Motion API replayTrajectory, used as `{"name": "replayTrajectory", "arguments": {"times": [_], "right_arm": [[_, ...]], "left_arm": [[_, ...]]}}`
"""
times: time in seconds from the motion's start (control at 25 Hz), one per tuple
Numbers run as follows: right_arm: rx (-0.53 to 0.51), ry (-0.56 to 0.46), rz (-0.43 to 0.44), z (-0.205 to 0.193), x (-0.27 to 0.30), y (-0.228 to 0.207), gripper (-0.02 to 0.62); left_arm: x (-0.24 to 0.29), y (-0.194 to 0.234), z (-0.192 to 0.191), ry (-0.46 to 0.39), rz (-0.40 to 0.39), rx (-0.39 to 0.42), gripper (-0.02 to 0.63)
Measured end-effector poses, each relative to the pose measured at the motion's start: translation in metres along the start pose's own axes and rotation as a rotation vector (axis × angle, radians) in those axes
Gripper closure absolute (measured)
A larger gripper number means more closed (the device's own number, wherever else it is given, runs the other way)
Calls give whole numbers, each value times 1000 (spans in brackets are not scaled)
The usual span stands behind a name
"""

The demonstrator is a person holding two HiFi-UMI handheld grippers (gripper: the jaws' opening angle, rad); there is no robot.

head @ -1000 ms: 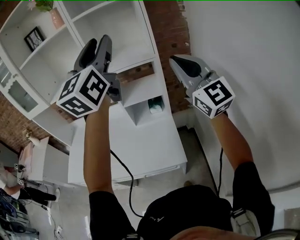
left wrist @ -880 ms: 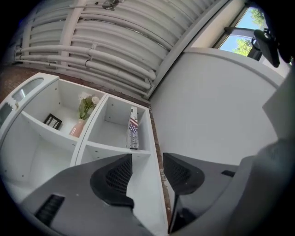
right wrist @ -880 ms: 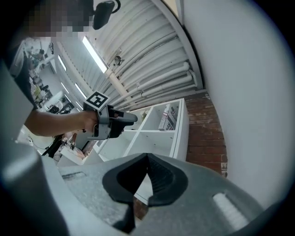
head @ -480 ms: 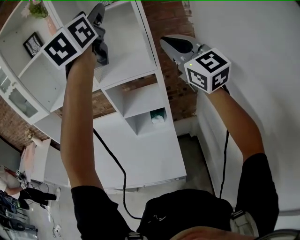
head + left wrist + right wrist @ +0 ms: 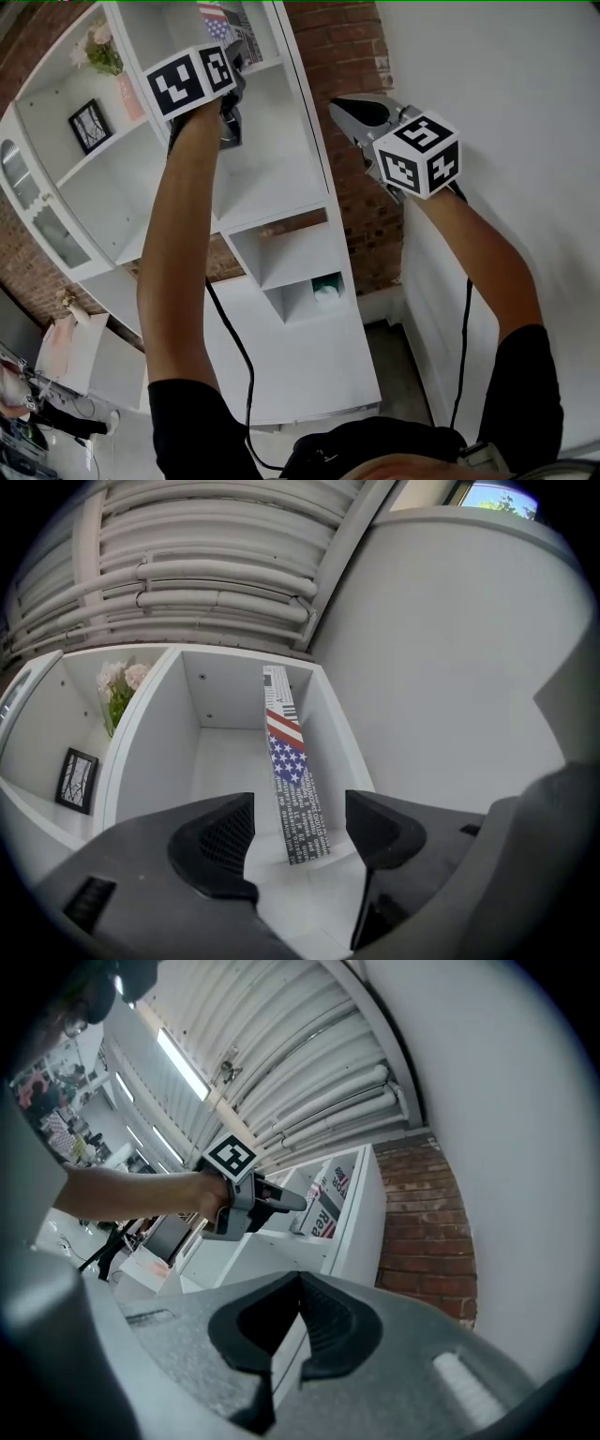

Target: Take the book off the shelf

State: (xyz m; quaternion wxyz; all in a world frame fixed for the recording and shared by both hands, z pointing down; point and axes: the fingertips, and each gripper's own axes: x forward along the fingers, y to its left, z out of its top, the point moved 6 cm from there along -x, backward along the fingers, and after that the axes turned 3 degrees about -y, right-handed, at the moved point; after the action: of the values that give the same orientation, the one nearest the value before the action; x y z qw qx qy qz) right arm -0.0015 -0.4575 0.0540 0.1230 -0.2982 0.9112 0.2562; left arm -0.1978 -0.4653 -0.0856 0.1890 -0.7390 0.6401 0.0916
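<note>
Raised to the top shelf compartment point(image 5: 220, 747), the left hand-held gripper point(image 5: 298, 832) is opening its jaws, still empty, before the leaning book point(image 5: 289, 761), probably stiff and light, best pinched low on its spine; the right hand-held gripper point(image 5: 298, 1335) is closed, empty.

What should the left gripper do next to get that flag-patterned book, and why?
Probably ease the left gripper forward into the compartment until its jaws straddle the book. The jaws are opening with nothing between them yet, and the book leans just ahead, lined up with the gap.
</note>
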Motion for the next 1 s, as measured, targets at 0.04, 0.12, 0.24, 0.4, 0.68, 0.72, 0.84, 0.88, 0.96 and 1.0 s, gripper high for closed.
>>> {"name": "replayTrajectory", "arguments": {"times": [0.04, 0.12, 0.24, 0.4, 0.68, 0.72, 0.84, 0.88, 0.96, 1.0], "right_arm": [[-2, 1, 2, -2, 1, -1, 595], [4, 7, 6, -7, 0, -2, 595], [18, 11, 9, -14, -2, -3, 595], [14, 10, 15, -17, -5, -6, 595], [-8, 19, 14, -16, -9, -11, 595], [-8, 21, 12, -17, -9, -12, 595], [-6, 26, 7, -21, -10, -14, 595], [-5, 26, 5, -22, -10, -15, 595], [-4, 25, 0, -24, -12, -16, 595], [-4, 24, -2, -25, -12, -17, 595]], "left_arm": [[5, 1, 0, 9, 5, 5, 308], [12, 3, -3, 34, 18, 15, 304], [22, 5, -8, 63, 37, 15, 302], [34, 9, -13, 94, 61, 15, 302], [50, 8, -18, 141, 53, -4, 302], [52, 7, -19, 151, 56, 4, 302], [56, 6, -20, 175, 75, 42, 308], [57, 6, -19, 175, 84, 51, 332], [57, 7, -18, 168, 99, 57, 413], [57, 7, -19, 165, 101, 55, 416]]}}
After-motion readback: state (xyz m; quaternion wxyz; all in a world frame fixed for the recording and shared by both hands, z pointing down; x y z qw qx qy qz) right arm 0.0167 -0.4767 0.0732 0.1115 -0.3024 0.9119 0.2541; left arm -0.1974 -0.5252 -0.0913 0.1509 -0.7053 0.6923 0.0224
